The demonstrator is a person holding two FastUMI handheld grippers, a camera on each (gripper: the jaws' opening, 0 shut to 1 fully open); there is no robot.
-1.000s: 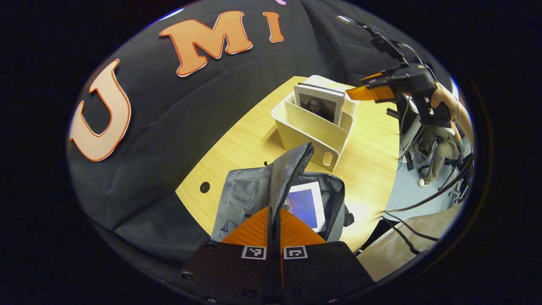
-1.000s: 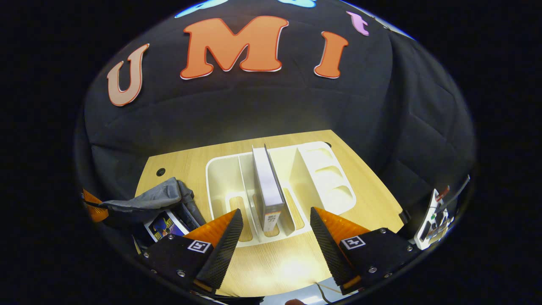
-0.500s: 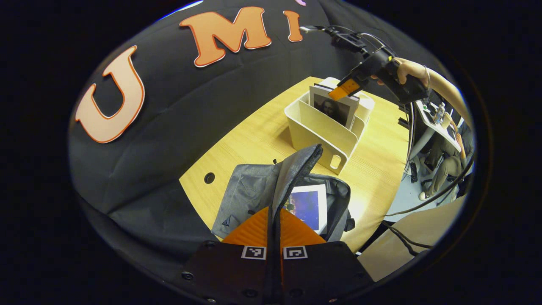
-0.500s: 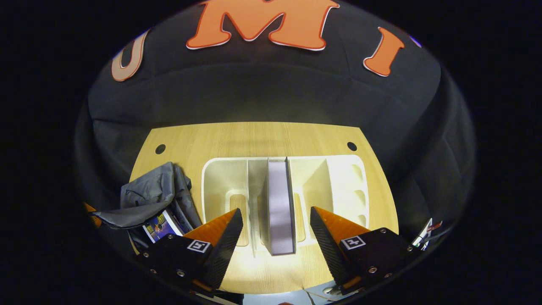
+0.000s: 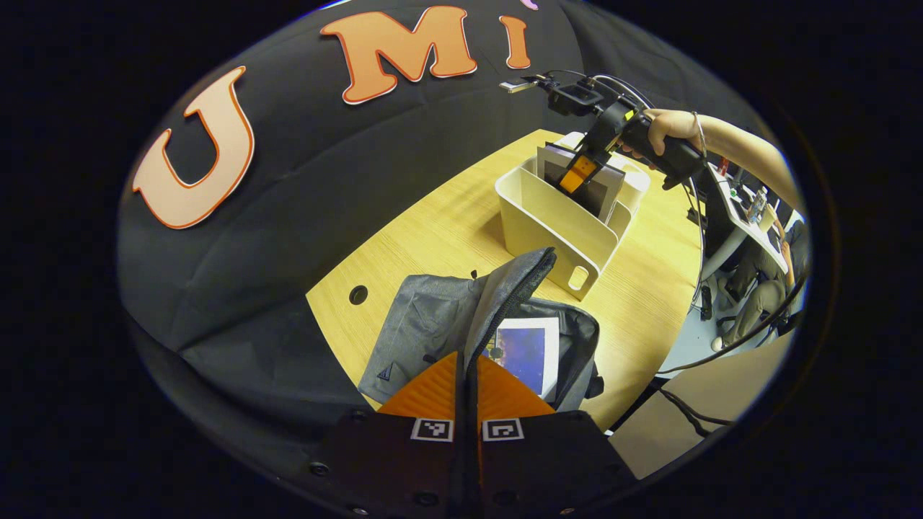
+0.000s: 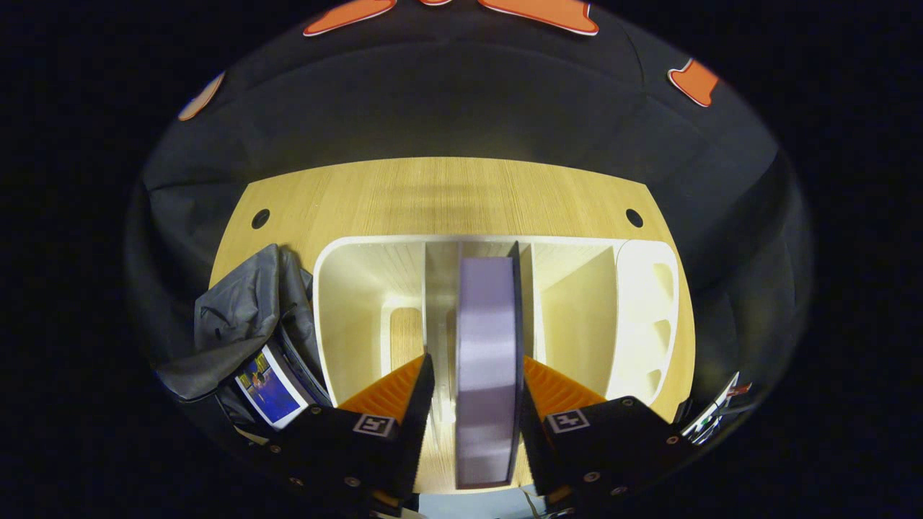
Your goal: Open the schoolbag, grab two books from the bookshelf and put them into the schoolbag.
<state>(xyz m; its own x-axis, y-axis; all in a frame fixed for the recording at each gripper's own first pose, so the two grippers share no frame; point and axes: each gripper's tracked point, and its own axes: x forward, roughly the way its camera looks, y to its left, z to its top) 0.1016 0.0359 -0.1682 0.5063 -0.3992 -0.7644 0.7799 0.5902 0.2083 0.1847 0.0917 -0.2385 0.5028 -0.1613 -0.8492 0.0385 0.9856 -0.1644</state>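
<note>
The second book (image 6: 487, 360) stands upright on edge in a middle slot of the cream bookshelf (image 6: 360, 303), page block toward your right gripper (image 6: 476, 386); its two fingers straddle it, one on each cover side, jaws narrowed close around it, though whether both pads press on the covers cannot be told. In the left gripper view the same book (image 5: 602, 189) shows a dark cover, with your right gripper (image 5: 579, 173) lowered over its top edge and your hand (image 5: 667, 130) on the grip behind. The grey schoolbag (image 5: 440, 324) lies open on the wooden table (image 5: 425, 231) just beside the bookshelf (image 5: 555, 223), and a blue-covered book (image 5: 530, 349) with a white border already sits inside it. Your left gripper (image 5: 467, 371) has its jaws closed on the raised flap of the schoolbag, holding the opening up. In the right gripper view the schoolbag (image 6: 238, 317) sits left of the bookshelf with the blue-covered book (image 6: 270, 382) visible inside
</note>
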